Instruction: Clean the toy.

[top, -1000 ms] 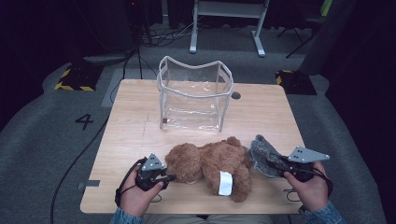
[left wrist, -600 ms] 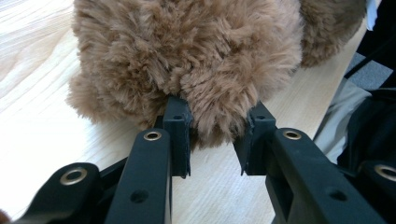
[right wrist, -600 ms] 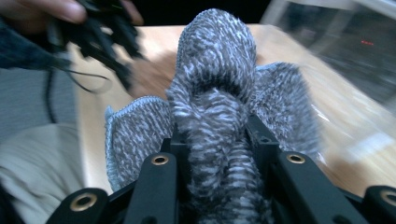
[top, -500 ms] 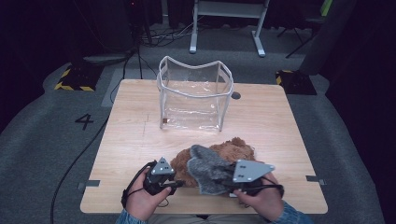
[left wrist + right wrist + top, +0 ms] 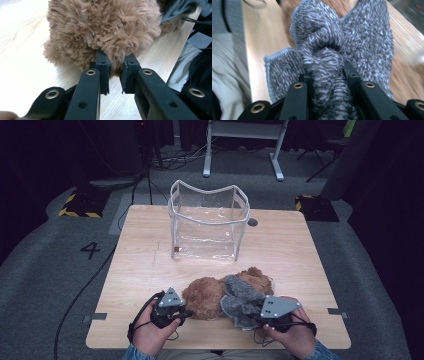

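Brown plush of the teddy bear (image 5: pixel 105 32) bulges between the left gripper (image 5: pixel 114 71), whose jaws have just been closing and now pinch a tuft of fur, held low and level near the table (image 5: pixel 150 255) edge. The right gripper (image 5: pixel 327 75), also level, is clamped on the grey knitted cloth (image 5: pixel 352 42), which drapes beyond its fingertips over the bear.
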`<state>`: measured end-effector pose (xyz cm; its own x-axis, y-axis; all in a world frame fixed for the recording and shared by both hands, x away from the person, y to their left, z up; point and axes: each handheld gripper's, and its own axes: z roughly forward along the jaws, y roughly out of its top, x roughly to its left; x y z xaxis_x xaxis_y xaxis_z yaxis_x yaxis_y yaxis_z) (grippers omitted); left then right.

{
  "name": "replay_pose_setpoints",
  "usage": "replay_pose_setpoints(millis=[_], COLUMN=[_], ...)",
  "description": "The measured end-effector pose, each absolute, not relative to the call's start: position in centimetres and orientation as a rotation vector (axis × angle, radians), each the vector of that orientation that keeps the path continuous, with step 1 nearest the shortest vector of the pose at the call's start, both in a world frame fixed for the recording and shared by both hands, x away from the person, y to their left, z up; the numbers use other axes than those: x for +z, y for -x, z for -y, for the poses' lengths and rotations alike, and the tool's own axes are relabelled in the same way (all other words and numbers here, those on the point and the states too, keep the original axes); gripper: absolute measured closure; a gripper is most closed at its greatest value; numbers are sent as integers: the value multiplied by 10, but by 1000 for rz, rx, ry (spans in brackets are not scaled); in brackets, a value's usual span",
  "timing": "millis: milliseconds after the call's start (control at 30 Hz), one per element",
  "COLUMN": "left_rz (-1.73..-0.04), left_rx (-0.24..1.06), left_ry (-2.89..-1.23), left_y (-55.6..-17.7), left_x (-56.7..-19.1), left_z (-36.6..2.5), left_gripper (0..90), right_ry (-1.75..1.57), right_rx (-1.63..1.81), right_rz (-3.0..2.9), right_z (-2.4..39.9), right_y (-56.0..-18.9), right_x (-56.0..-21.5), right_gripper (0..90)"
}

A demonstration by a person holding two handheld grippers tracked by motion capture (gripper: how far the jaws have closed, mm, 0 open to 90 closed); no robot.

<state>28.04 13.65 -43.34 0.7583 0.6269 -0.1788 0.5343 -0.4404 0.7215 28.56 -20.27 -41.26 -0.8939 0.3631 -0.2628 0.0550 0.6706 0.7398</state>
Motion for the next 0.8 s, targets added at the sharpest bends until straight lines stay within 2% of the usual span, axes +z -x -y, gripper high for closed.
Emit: replay_pose_setpoints(millis=[633, 733, 767, 800], left_rz=[-871, -868, -868, -874], left_rx=[159, 161, 163, 162], left_ry=[-2141, -2144, -2145, -2141], left_y=[-282, -282, -282, -282], left_x=[-434, -435, -435, -435], left_z=[-139, -140, -140, -140], left_gripper=[781, 775, 773, 767], right_ry=[-830, -902, -904, -899], right_rx=[810, 825, 826, 828], right_rz=[-2378, -2343, -2337, -2329], right_z=[325, 336, 338, 339], right_y=[-314, -317, -317, -317], right_x=[-447, -452, -454, -457], right_gripper=[696, 614, 554, 455])
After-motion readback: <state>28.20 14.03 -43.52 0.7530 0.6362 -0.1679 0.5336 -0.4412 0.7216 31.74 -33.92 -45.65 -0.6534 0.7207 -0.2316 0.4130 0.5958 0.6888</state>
